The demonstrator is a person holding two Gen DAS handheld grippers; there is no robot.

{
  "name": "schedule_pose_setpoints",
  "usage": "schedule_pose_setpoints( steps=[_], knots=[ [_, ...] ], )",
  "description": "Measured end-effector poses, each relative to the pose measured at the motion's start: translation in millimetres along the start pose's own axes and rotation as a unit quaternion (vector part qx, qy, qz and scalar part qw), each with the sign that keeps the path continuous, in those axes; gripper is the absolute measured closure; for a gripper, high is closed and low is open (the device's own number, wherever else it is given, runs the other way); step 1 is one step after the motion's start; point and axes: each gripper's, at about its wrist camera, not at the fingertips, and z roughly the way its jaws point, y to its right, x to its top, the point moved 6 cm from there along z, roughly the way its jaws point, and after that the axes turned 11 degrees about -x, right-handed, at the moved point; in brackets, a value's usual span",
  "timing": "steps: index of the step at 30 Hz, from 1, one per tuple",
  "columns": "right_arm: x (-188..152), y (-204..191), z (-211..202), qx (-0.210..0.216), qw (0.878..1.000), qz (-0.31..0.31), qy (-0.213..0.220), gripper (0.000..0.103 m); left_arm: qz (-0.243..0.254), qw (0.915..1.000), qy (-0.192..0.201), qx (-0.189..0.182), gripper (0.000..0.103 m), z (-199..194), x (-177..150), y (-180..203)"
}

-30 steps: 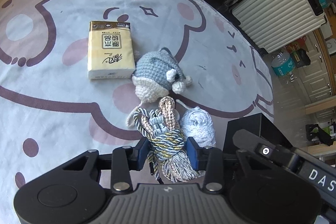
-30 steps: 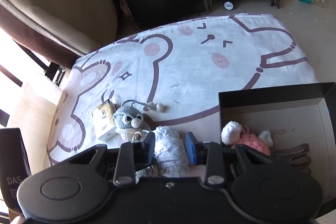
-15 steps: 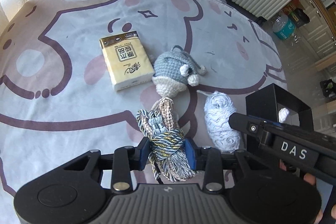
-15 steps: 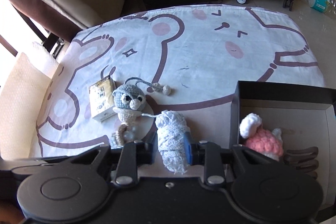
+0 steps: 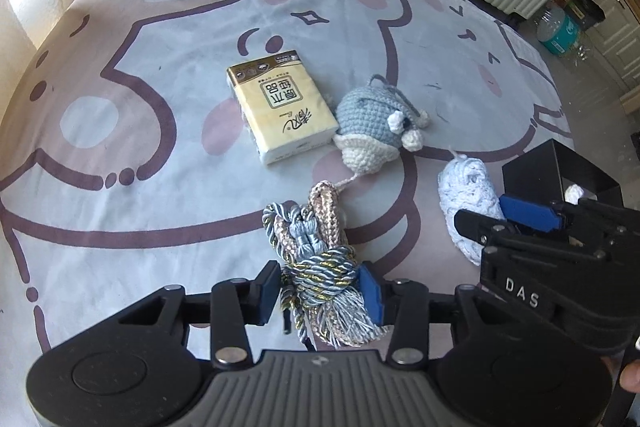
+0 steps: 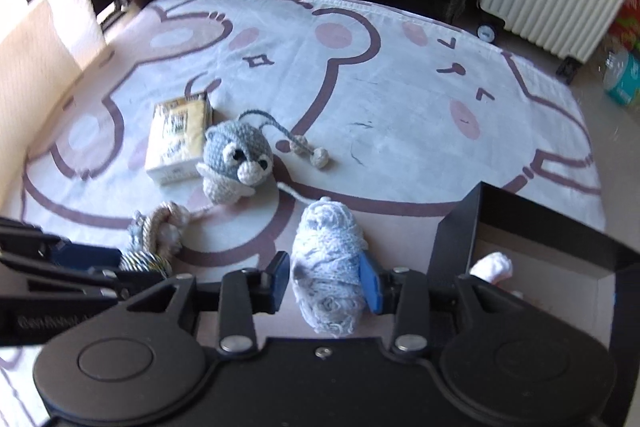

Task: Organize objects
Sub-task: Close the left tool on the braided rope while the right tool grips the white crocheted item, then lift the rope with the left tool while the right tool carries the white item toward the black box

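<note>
Now yarn ball (image 6: 326, 267) between right gripper (image 6: 323, 281) pads, cord bundle (image 5: 320, 259) clamped in left gripper (image 5: 320, 291).

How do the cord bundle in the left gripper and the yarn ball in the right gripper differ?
The cord bundle mixes twisted blue, tan and gold cords with a fringed tassel end; the yarn ball is one pale, fuzzy, oblong wad. The bundle is knotted around its middle; the ball is simply wound. Both sit between gripper fingers, left gripper, right gripper.
</note>
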Motion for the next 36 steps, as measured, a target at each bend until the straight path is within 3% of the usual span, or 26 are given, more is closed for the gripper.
schedule_pose_setpoints(
  steps=[5,9,13,18,22,27,36],
  knots=[
    [-5,-5,4,-0.025,0.999,-0.046,-0.001,0.063,-0.050,0.9988,0.004,-0.001,0.052,6,-3,-6],
    [-4,-2,-1,-0.015,0.999,-0.034,-0.005,0.070,-0.077,0.9969,0.002,-0.013,0.054,9,-5,-11],
    [-7,-1,-9,0.040,0.999,0.004,-0.017,0.072,-0.046,0.9989,-0.001,-0.004,0.054,9,-4,-5],
    [-15,-9,-16,0.077,0.996,0.015,-0.045,0.072,-0.005,0.9999,-0.005,0.011,0.055,8,-4,2],
    [-23,-19,-13,0.069,0.996,-0.011,-0.059,0.070,0.015,0.9996,-0.012,0.019,0.055,8,-5,2],
    [-26,-17,-8,0.069,0.996,0.001,-0.061,0.064,0.014,0.9997,-0.009,0.020,0.055,4,-4,-2],
    [-14,-2,-23,0.073,0.996,0.049,-0.035,0.072,0.037,0.9986,0.024,0.030,0.055,-18,3,10]
  ],
)
